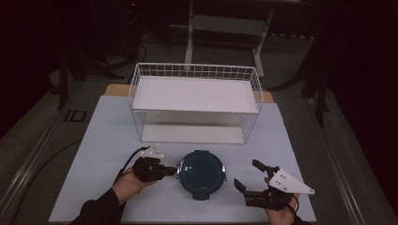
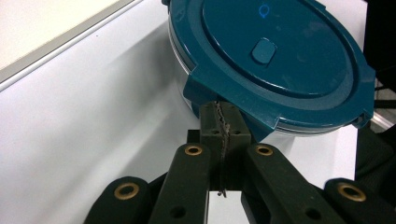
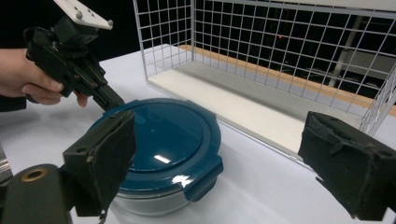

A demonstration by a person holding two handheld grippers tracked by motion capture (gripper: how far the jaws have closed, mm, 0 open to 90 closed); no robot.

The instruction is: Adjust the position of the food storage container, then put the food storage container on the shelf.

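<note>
The left gripper is clenched, its jaws pressed tight together with nothing between them; in the left gripper view the closed tips sit right at a clip tab on the rim of the box, touching or all but touching it — whether they press on the tab or only nudge its underside I cannot tell. The right gripper stands released, jaws spread wide; in the right gripper view its two padded fingers frame the box with clear air between pad and lid, so it holds nothing.

The box is a round container with a dark teal lid and a clear base, resting flat on the white table between the two grippers, in front of the wire rack; being round it has no long axis, but its clip tabs stick out from the rim, and the one facing the left gripper is the point the coming move seems to turn on. The box lies to the right of the left gripper and to the left of the right one; the left is plainly the nearer — at the rim — while the right hangs a little apart, aimed across at the far side of the box.

By my reading the step in hand is working that left tab loose, with the open right gripper waiting to steady or take the box; the lid looks seated all round, so the job is at its start.
</note>
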